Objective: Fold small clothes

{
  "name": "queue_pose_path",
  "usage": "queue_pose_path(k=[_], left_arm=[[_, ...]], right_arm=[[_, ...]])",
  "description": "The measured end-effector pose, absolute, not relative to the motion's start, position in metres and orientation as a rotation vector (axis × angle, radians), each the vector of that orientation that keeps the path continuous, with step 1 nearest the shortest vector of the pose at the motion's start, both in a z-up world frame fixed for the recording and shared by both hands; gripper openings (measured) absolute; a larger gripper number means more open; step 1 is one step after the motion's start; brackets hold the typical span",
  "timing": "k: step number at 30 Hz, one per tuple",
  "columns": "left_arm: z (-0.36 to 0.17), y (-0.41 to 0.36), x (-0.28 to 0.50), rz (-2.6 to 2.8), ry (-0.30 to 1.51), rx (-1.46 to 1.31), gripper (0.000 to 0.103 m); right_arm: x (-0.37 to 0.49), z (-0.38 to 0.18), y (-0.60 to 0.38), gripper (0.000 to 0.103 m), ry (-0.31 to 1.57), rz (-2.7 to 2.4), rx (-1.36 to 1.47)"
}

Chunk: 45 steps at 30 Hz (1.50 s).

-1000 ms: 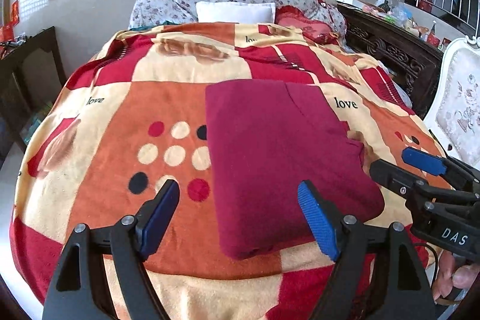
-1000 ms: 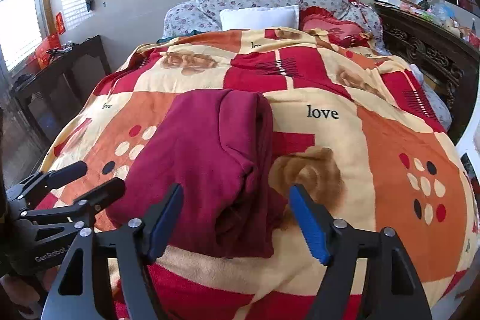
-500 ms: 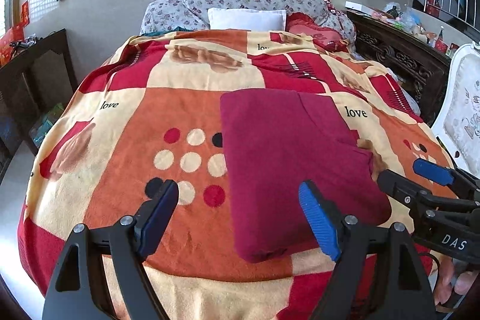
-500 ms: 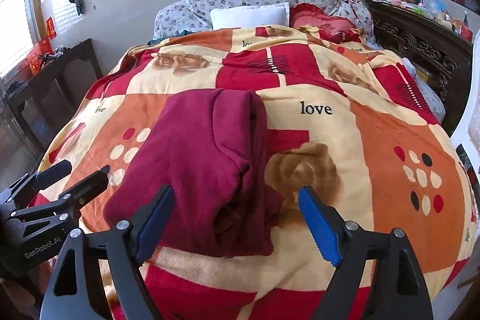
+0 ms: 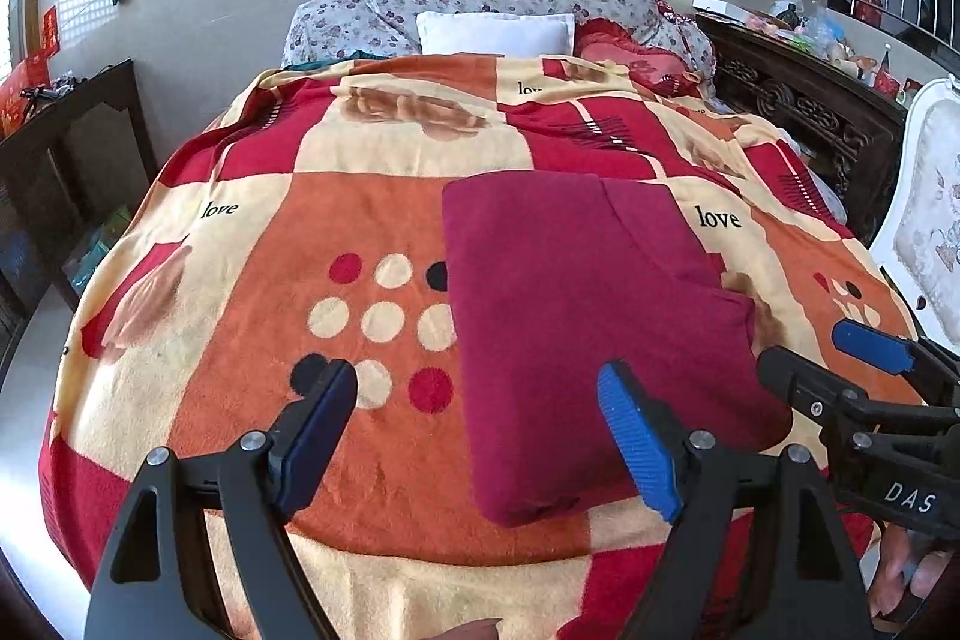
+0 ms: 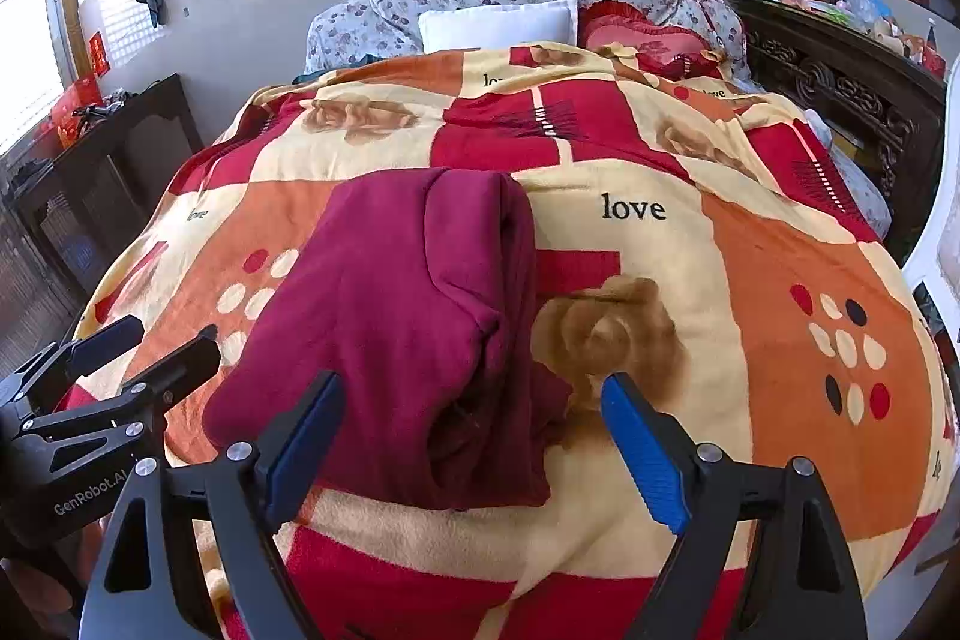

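Both claws, left [image 5: 480, 436] and right [image 6: 474, 442], gape empty; the garment [image 6: 396, 334] (loose right-hand layers) could unfold if snagged

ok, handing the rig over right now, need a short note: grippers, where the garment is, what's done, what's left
Left gripper: open, empty, poised over the garment's near left edge.
Right gripper: open, empty, jaws over its near right corner.
Maroon garment: folded into a rough rectangle on the patterned blanket, near the foot of the bed.
Done: main folds appear made.
Left: right side looks bunched in loose layers; probably tidy it. No other clothes visible.
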<state>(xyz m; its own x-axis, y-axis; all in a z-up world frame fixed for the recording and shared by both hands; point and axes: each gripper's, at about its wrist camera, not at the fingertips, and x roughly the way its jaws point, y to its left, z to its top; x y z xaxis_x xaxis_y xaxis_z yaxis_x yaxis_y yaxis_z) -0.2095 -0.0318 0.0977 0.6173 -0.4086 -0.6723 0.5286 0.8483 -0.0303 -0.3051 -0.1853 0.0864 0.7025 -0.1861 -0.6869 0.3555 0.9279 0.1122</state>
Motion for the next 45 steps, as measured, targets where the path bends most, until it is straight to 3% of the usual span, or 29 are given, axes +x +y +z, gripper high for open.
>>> queue_pose_path(k=[45], left_arm=[[0.089,-0.040,-0.206,-0.544,0.743,0.209,0.082]], right_arm=[[-0.295,0.075,-0.184,0.091,0.768,-0.287,0.263]])
